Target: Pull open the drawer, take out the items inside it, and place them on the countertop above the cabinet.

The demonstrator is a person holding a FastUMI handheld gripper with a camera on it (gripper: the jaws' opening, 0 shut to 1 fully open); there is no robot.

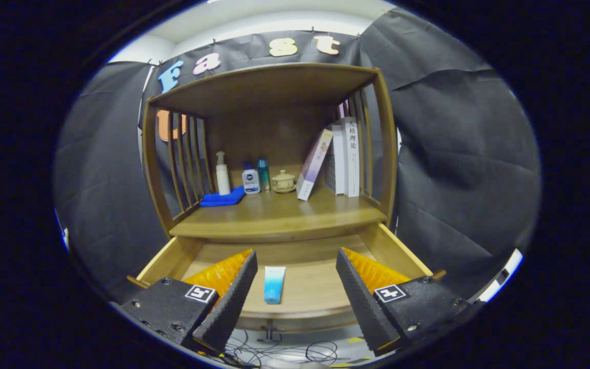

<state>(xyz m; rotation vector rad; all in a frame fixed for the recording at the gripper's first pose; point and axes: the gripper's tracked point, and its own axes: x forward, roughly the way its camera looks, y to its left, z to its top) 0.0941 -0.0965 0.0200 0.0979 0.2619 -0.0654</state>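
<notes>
Wooden cabinet (269, 154): open-fronted, slatted at both sides, roofed by a top board, set against the black booth wall. Countertop (279, 212): the broad shelf surface inside it, bare along its front edge, goods ranged along the back. Drawer (305, 287): pulled out below the countertop toward me, its pale floor open to view, side walls flaring at left and right, front rail nearest my fingers. My gripper (295, 287): released, fingers spread wide and holding nothing, poised over the drawer's front edge with one finger to each side of the drawer's middle. Upright books (349, 156): a small group at the countertop's back right corner, beside the right slats. Leaning book (314, 164): tilted rightward against the upright ones, foot resting nearer the countertop's middle. Blue cloth (223, 198): folded, lying flat at the left side of the countertop by the left slats. Pump bottle (222, 174): white, upright, just behind the cloth. Squat white bottle (250, 180): blue-capped, touching or nearly touching the cloth's right end; I cannot tell which. Teal bottle (263, 174): slim, upright, just right of the squat one. Lidded cup (283, 181): cream, on a saucer, at the middle of the back row. Blue tube (274, 284): the drawer's one visible item, lying flat on the drawer floor near the front rail, lengthwise front to back, between my fingers and closer to the left one, touching neither. Cables (285, 351): loose dark loops on the floor below the drawer front.
</notes>
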